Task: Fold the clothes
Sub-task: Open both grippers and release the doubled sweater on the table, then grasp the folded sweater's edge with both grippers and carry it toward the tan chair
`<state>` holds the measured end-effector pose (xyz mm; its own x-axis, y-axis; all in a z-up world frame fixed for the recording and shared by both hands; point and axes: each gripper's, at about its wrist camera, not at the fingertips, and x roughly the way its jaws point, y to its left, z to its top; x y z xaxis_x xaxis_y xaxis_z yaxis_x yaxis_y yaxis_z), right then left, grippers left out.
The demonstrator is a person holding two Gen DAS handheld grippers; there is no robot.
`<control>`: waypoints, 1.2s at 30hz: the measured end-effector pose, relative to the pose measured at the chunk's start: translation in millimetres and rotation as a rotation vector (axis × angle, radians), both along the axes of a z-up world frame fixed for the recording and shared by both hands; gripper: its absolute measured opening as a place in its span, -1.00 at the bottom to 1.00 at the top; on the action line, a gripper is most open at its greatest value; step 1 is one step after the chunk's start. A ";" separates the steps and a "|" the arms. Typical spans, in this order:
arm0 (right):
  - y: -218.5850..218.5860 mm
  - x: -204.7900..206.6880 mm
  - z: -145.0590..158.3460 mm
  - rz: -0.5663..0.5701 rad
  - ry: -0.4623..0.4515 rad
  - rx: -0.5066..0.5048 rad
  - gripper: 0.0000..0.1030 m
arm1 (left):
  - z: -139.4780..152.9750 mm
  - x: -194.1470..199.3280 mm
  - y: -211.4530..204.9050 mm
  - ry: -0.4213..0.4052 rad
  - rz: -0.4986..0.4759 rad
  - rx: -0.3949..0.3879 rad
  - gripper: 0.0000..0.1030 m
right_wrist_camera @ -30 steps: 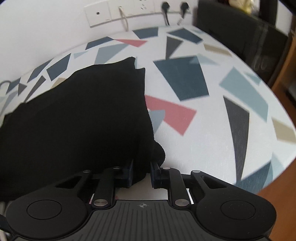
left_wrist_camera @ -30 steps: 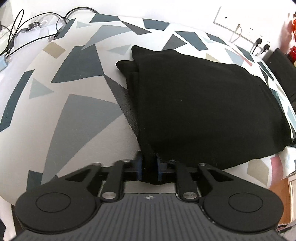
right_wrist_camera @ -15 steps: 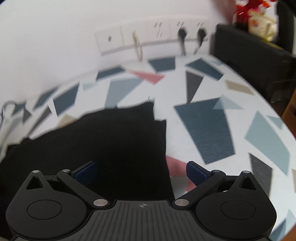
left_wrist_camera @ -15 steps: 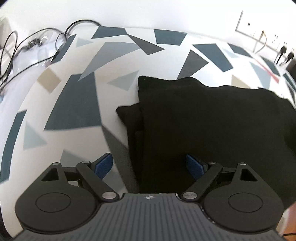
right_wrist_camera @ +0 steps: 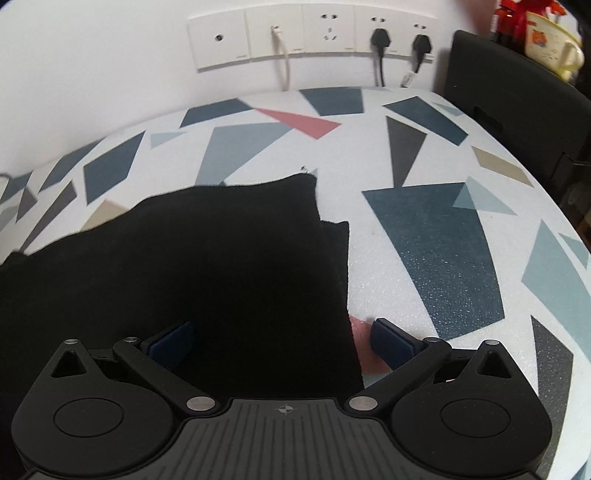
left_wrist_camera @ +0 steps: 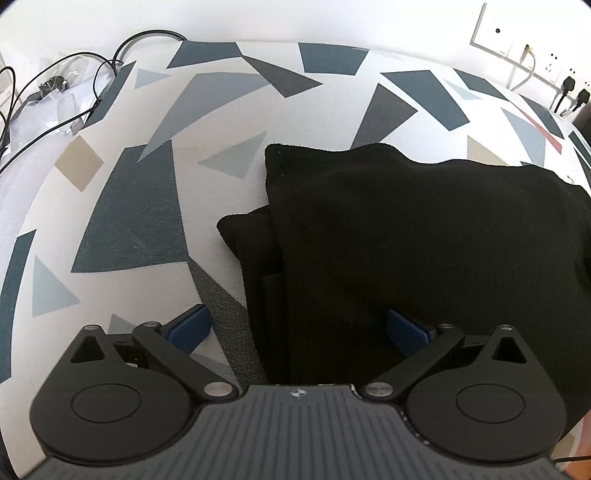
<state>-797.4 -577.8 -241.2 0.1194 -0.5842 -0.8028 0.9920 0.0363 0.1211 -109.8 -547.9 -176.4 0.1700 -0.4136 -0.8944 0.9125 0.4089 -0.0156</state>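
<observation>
The black garment (left_wrist_camera: 424, 251) lies folded on the patterned surface (left_wrist_camera: 140, 206). The left hand-held gripper (left_wrist_camera: 297, 328) has just spread its jaws wide; they straddle the garment's left edge without pressing it. The right hand-held gripper (right_wrist_camera: 282, 341) stands wide apart too, straddling the right edge of the garment (right_wrist_camera: 207, 266), gripping nothing. Wall sockets (right_wrist_camera: 328, 35) sit beyond it.

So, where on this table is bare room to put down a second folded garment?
Bare patterned table lies left of the black garment, up to the cables at the far-left corner. Another free patch lies right of the garment, between the wall sockets and the black box. The middle is taken.
</observation>
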 end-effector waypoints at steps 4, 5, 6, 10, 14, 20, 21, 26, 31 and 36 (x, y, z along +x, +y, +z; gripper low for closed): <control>-2.5 -0.9 -0.2 0.014 0.003 0.006 0.99 | -0.5 -1.4 -0.4 -0.007 0.020 -0.005 1.00; -2.2 -1.1 -0.4 0.019 0.004 0.005 0.99 | -0.5 -1.9 -1.8 -0.010 0.032 -0.001 1.00; -1.5 -0.7 -0.6 0.024 0.007 0.003 0.99 | -0.3 -1.1 -3.9 -0.006 0.046 0.006 1.00; -1.0 0.3 -1.0 0.027 0.010 0.003 0.99 | 0.2 1.8 -9.1 0.008 0.054 0.031 1.00; -1.2 2.1 -0.9 0.029 0.015 0.006 0.99 | 0.2 2.0 -9.4 0.012 0.057 0.037 1.00; 0.5 2.2 -1.8 0.042 0.017 -0.003 0.99 | 0.2 1.5 -9.0 0.010 0.058 0.034 1.00; 1.4 2.3 -2.2 0.043 0.017 -0.008 0.99 | 0.2 1.7 -9.4 0.011 0.060 0.035 1.00; 2.3 4.4 -2.8 0.046 0.023 -0.017 0.99 | 1.0 -10.1 -17.9 -0.037 0.001 0.033 1.00; -2.5 7.8 -0.6 0.079 0.024 0.012 0.99 | 3.8 -20.4 -18.3 -0.081 -0.043 0.039 1.00; -2.5 -2.7 2.6 0.062 -0.008 0.048 0.99 | 1.6 -4.1 0.3 0.035 -0.004 0.032 1.00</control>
